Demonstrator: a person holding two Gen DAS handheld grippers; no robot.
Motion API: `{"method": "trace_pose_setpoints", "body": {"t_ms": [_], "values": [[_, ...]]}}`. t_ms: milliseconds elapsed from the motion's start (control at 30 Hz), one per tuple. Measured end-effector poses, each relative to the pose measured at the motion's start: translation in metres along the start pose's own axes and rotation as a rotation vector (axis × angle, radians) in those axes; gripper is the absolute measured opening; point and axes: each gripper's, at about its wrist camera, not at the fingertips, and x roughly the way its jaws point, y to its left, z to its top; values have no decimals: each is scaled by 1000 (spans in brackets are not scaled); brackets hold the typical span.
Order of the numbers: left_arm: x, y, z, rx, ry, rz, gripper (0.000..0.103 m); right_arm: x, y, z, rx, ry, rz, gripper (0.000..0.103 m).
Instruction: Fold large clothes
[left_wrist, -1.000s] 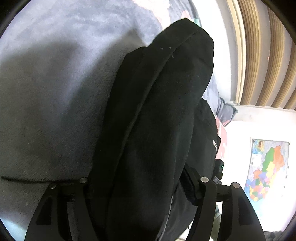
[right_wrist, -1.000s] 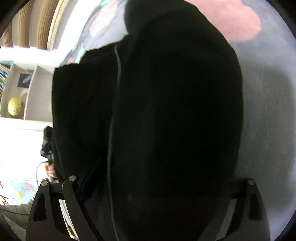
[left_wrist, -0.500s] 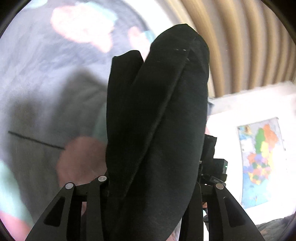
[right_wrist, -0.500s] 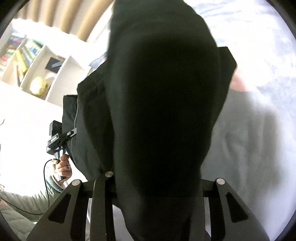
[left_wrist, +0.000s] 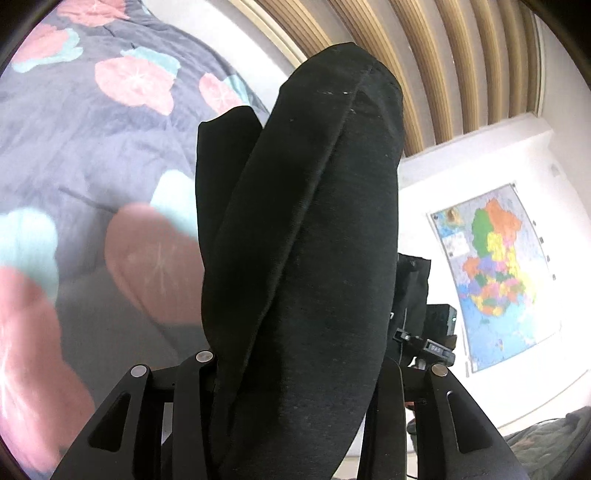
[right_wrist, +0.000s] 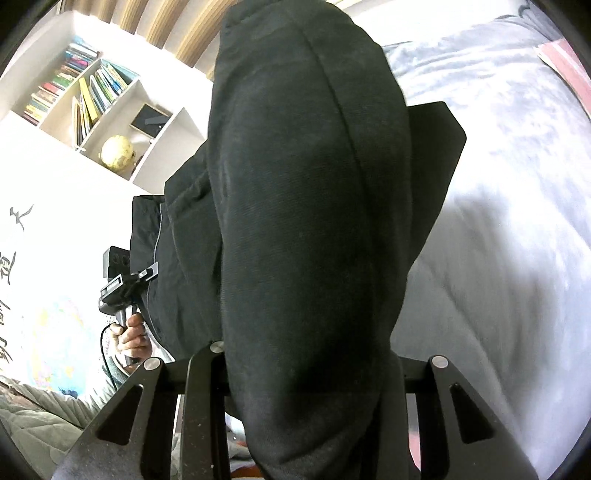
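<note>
Currently both jaws clamp black garment (left_wrist: 306, 258) held up above bed (left_wrist: 92, 147), left gripper (left_wrist: 295, 373) & right gripper (right_wrist: 306, 365) each pinching bunched edge; fabric soft, thick, prob. heavy, so grip near seams.

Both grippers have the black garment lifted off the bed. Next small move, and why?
Probably spread the two grippers apart sideways, to pull the cloth flat. The left gripper and the right gripper are each shut on a thick bunch of the black garment, which hangs in rolled folds above the floral bedspread rather than as a flat sheet. Laying it down bunched would likely trap those folds.
</note>
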Motion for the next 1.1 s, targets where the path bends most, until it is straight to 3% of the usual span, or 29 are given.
{"method": "trace_pose_setpoints", "body": {"t_ms": [133, 300, 467, 533, 633, 733, 833, 933, 967, 1100], "values": [[-4, 5, -31, -41, 33, 0, 40, -9, 2, -38, 30, 36, -20, 39], [5, 28, -76, -114, 92, 32, 40, 11, -14, -76, 103, 106, -62, 39], [32, 77, -101, -215, 158, 103, 40, 47, -49, -102, 203, 184, -137, 39], [40, 102, -111, -247, 150, 127, 41, 52, -61, -109, 217, 170, -159, 39], [38, 134, -117, -311, 116, 95, 43, 48, -82, -110, 255, 129, -133, 39], [40, 154, -125, -307, 118, 93, 46, 55, -89, -115, 239, 114, -150, 40], [40, 171, -127, -306, 123, 36, 49, 64, -90, -123, 222, 102, -159, 43], [26, 168, -120, -258, 125, -19, 50, 67, -92, -135, 205, 92, -145, 49], [27, 168, -119, -236, 123, -24, 51, 61, -112, -141, 196, 87, -146, 50], [26, 172, -122, -193, 87, -67, 53, 68, -129, -148, 187, 46, -114, 56]]}}
